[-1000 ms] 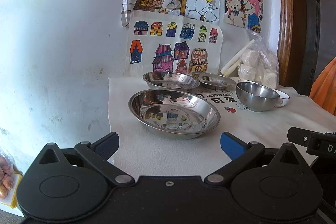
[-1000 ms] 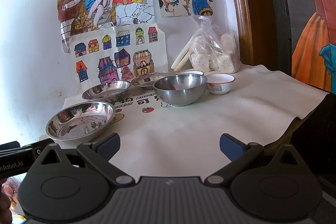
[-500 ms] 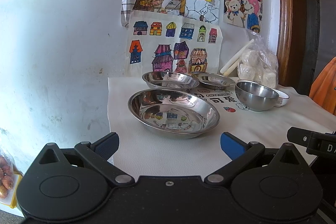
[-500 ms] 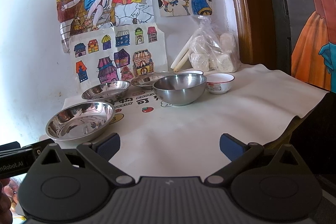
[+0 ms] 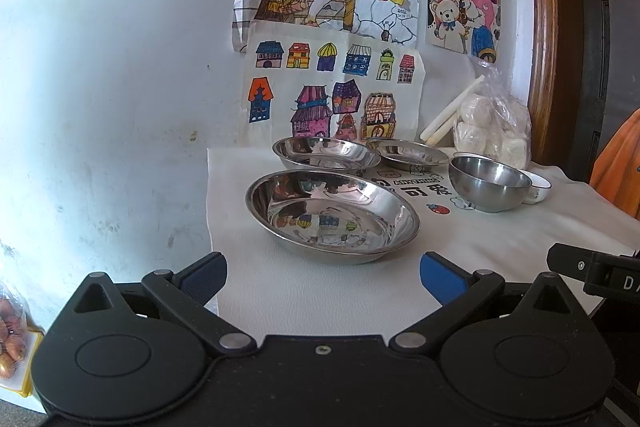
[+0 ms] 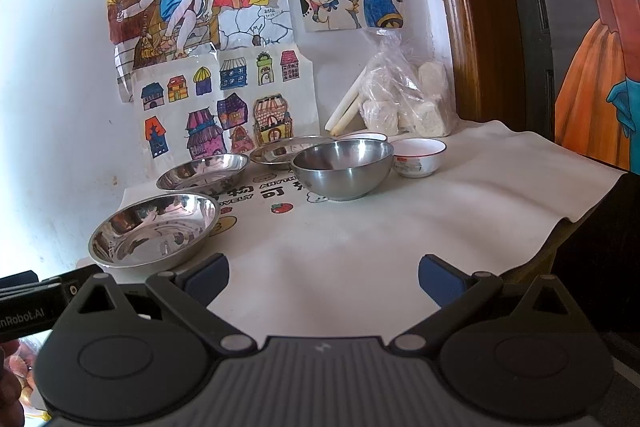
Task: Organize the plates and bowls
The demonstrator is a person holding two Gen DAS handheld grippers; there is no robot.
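A large steel plate (image 5: 332,215) sits nearest on the white cloth, just ahead of my open, empty left gripper (image 5: 323,277). Behind it stand a second steel plate (image 5: 326,153) and a third (image 5: 408,153). A deep steel bowl (image 5: 488,183) stands to the right with a small white ceramic bowl (image 5: 538,185) behind it. In the right wrist view the large plate (image 6: 154,229) is at the left, the steel bowl (image 6: 342,167) ahead, the white bowl (image 6: 419,157) to its right. My right gripper (image 6: 323,277) is open and empty over the cloth.
A plastic bag of white blocks (image 6: 400,95) and white sticks (image 6: 344,109) lean on the back wall. Children's drawings (image 5: 332,27) cover the wall. A wooden door frame (image 6: 460,27) is at the right. The cloth's edge (image 6: 580,203) drops off on the right.
Both views have crept slightly forward toward the dishes. Nothing on the cloth has moved and both grippers stay open.
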